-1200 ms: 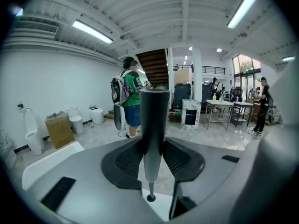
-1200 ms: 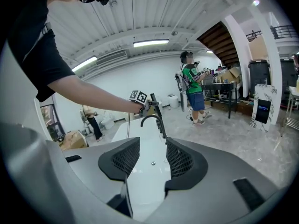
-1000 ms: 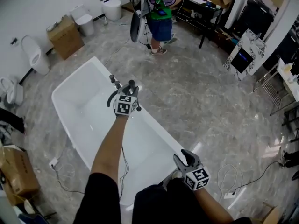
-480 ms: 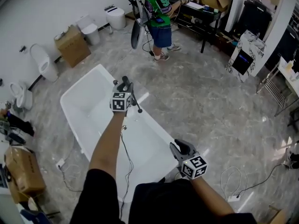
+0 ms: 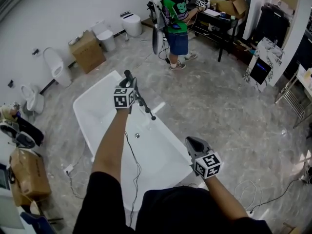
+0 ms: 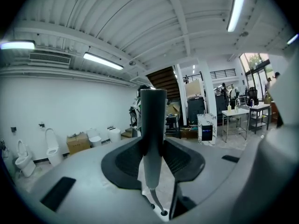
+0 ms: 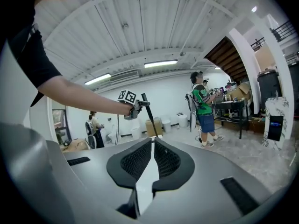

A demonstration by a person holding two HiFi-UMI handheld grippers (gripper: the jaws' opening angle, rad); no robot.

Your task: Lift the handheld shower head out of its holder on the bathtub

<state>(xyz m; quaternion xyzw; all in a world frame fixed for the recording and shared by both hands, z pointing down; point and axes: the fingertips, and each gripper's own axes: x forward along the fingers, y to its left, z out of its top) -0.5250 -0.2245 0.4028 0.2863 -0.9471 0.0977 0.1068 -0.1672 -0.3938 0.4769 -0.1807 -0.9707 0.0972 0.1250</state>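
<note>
The shower head is a slim dark wand, held up in the air over the white bathtub. My left gripper is shut on its handle. In the left gripper view the grey handle stands upright between the pads, and a thin hose hangs from its lower end. My right gripper hovers low at the tub's near right corner. Its jaws are closing, almost touching, with nothing between them. The right gripper view also shows the left gripper with the shower head.
A person in a green shirt stands beyond the tub. Toilets and a cardboard box line the far wall. Another box and clutter sit at the left. Cables lie on the marble floor at the right.
My left gripper has risen with the shower head, from the tub's rim to well above it. The right gripper has risen a little and its jaws have come together.
</note>
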